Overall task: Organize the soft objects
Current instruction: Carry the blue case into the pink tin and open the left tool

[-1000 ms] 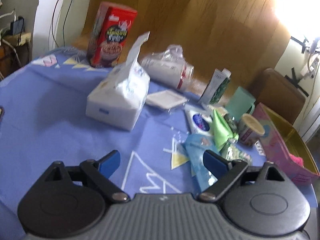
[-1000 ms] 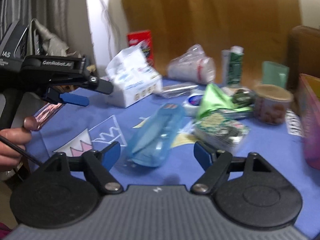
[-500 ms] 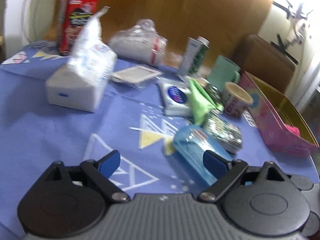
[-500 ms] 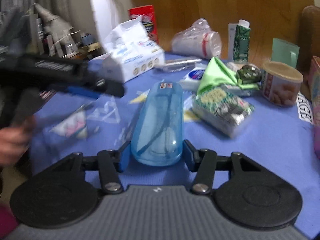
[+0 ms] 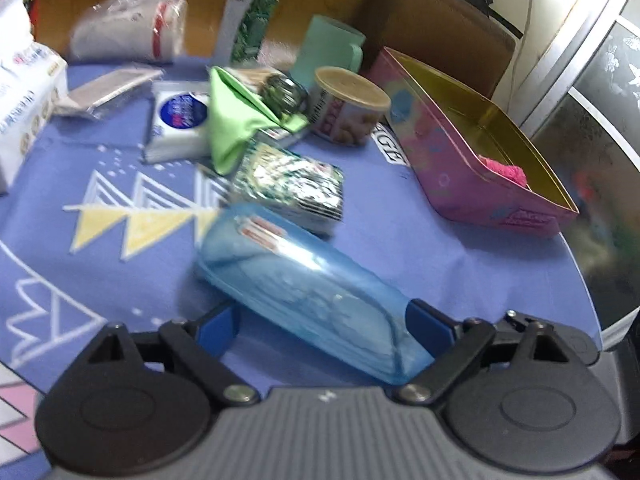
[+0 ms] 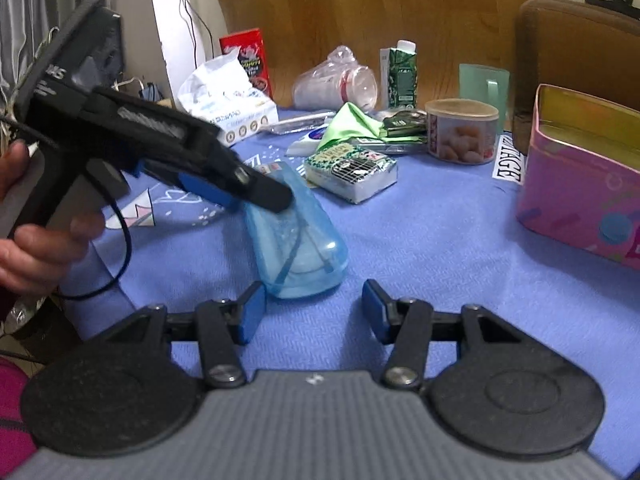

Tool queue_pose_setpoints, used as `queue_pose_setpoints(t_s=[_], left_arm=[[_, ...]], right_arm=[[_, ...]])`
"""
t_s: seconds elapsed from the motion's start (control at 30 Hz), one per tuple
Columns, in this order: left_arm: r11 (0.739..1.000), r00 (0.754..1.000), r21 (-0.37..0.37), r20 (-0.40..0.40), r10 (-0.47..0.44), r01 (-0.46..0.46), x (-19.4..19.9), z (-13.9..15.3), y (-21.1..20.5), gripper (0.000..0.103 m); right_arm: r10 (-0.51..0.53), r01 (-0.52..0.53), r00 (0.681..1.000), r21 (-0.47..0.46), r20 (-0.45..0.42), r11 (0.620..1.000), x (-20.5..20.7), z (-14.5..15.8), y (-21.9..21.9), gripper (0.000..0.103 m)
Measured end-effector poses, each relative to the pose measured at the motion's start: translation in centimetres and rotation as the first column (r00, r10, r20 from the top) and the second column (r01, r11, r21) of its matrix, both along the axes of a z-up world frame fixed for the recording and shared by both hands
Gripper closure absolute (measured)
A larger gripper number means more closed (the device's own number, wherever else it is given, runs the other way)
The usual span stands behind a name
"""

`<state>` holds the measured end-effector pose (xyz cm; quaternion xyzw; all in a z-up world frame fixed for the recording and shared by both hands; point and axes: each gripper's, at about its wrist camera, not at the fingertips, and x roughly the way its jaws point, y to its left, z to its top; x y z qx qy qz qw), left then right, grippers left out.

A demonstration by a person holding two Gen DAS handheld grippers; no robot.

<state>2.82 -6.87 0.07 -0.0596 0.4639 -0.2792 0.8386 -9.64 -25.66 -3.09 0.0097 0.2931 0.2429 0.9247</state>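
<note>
The left gripper (image 5: 322,326) tilts steeply down over the translucent blue plastic case (image 5: 304,292), its blue pads spread wide on either side of the case's near end. The right gripper (image 6: 313,312) sits just behind that case, jaws partly apart, nothing between them. A hand (image 6: 38,240) grips the left gripper's handle.

A table under a blue patterned cloth (image 6: 420,240) carries the clutter — a translucent blue plastic case (image 6: 296,236) lying flat at the front, a foil-wrapped packet (image 6: 352,172) just behind it, a green cloth (image 5: 232,120), a tissue pack (image 5: 176,124), a lidded tub (image 6: 460,130), a mint mug (image 5: 332,52) and — at the right edge — a pink tin box (image 5: 460,168)
</note>
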Motion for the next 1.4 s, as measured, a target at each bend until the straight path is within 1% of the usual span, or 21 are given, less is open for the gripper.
queue_pose_setpoints(t_s=[0.1, 0.2, 0.27, 0.3, 0.33, 0.47, 0.5, 0.53, 0.57, 0.63, 0.73, 0.8, 0.9, 0.93, 1.0, 1.03, 1.1, 1.17, 1.23, 1.3, 1.4], left_arm=[[1.0, 1.0, 0.012, 0.002, 0.008, -0.008, -0.3, 0.1, -0.4, 0.011], [0.999, 1.0, 0.02, -0.006, 0.027, -0.027, 0.0, 0.0, -0.8, 0.012], [0.999, 0.999, 0.026, 0.008, 0.031, -0.031, 0.2, 0.1, -1.2, 0.014], [0.999, 1.0, 0.02, 0.012, 0.025, -0.025, 0.2, 0.0, -1.4, 0.018], [1.0, 1.0, 0.02, 0.013, 0.02, -0.02, 0.2, 0.2, -1.5, 0.02], [0.995, 0.997, 0.081, 0.053, -0.064, 0.06, -0.2, 1.0, -2.0, 0.021], [0.993, 0.996, 0.092, 0.053, -0.077, 0.072, -0.3, 1.2, -1.9, 0.02], [0.992, 0.995, 0.106, 0.064, -0.081, 0.074, -0.3, 1.4, -1.8, 0.022], [0.988, 0.992, 0.134, 0.093, -0.085, 0.072, -0.4, 1.8, -1.4, 0.022], [0.984, 0.987, 0.16, 0.129, -0.097, 0.076, -0.4, 2.6, -0.3, 0.016], [0.992, 0.99, 0.121, 0.126, -0.061, 0.046, 0.2, 3.5, 1.9, 0.015], [0.995, 0.995, 0.094, 0.094, -0.027, 0.018, 1.1, 3.4, 2.5, 0.015], [0.998, 0.999, 0.066, 0.031, -0.024, 0.022, 1.8, 2.1, 1.7, 0.02], [0.998, 1.0, 0.064, 0.006, -0.025, 0.025, 2.1, 1.3, 1.2, 0.019], [0.999, 0.999, -0.007, -0.028, -0.035, 0.034, 2.4, 0.4, 0.9, 0.022], [0.999, 0.999, -0.027, -0.041, -0.029, 0.028, 2.6, 0.3, 0.7, 0.025], [0.998, 0.998, -0.048, -0.043, -0.036, 0.034, 2.5, 0.7, 0.2, 0.032], [0.996, 0.998, -0.057, -0.013, -0.065, 0.064, 2.1, 2.2, -0.6, 0.036], [0.992, 0.992, -0.049, 0.057, -0.109, 0.112, 1.7, 4.3, -2.3, 0.036], [0.983, 0.976, -0.044, 0.135, -0.17, 0.177, 1.6, 6.6, -4.7, 0.036], [0.963, 0.945, -0.037, 0.205, -0.255, 0.268, 2.1, 8.9, -9.2, 0.036]], right_arm=[[0.011, -0.011, 1.0, 0.007, 0.01, 1.0, 0.4, 0.0, -0.3, 0.047], [0.03, -0.03, 0.999, -0.01, 0.017, 1.0, 1.0, 0.0, 0.0, 0.041], [0.037, -0.036, 0.999, -0.026, 0.027, 0.999, 1.4, -0.1, 0.5, 0.041], [0.039, -0.038, 0.999, -0.033, 0.038, 0.999, 1.5, -0.2, 0.8, 0.042], [0.047, -0.045, 0.998, -0.029, 0.045, 0.999, 1.4, -0.2, 0.9, 0.051], [0.04, -0.038, 0.996, -0.036, 0.077, 0.999, 0.9, -0.4, 1.1, 0.051], [0.041, -0.039, 0.996, -0.029, 0.076, 0.999, 0.8, -0.4, 0.9, 0.051], [0.043, -0.042, 0.997, -0.02, 0.069, 0.999, 0.8, -0.4, 0.7, 0.051], [0.04, -0.039, 0.997, -0.016, 0.063, 0.999, 0.8, -0.3, 0.5, 0.05], [0.043, -0.041, 0.997, -0.022, 0.061, 0.999, 0.7, -0.1, 0.3, 0.048], [0.06, -0.057, 0.995, -0.034, 0.081, 0.998, 0.4, 0.2, 0.3, 0.034], [0.07, -0.066, 0.993, -0.049, 0.09, 0.997, 0.5, 0.2, 0.7, 0.032], [0.067, -0.063, 0.995, -0.055, 0.077, 0.997, 1.6, 0.0, 1.3, 0.032], [0.068, -0.064, 0.995, -0.056, 0.073, 0.996, 1.9, -0.1, 1.5, 0.033], [0.076, -0.073, 0.996, -0.055, 0.056, 0.996, 2.4, -0.4, 1.9, 0.036], [0.067, -0.064, 0.996, -0.054, 0.062, 0.996, 2.6, -0.3, 1.9, 0.048], [0.054, -0.051, 0.996, -0.038, 0.069, 0.998, 2.5, -0.2, 1.6, 0.048], [0.017, -0.012, 0.994, -0.039, 0.111, 0.999, 1.7, 0.1, 1.1, 0.048], [-0.024, 0.03, 0.983, -0.029, 0.183, 0.999, 0.7, 1.0, 0.1, 0.048], [-0.081, 0.084, 0.966, -0.003, 0.245, 0.996, 0.1, 2.3, -1.4, 0.048], [-0.187, 0.185, 0.924, 0.036, 0.333, 0.982, -0.4, 4.1, -4.0, 0.048]])
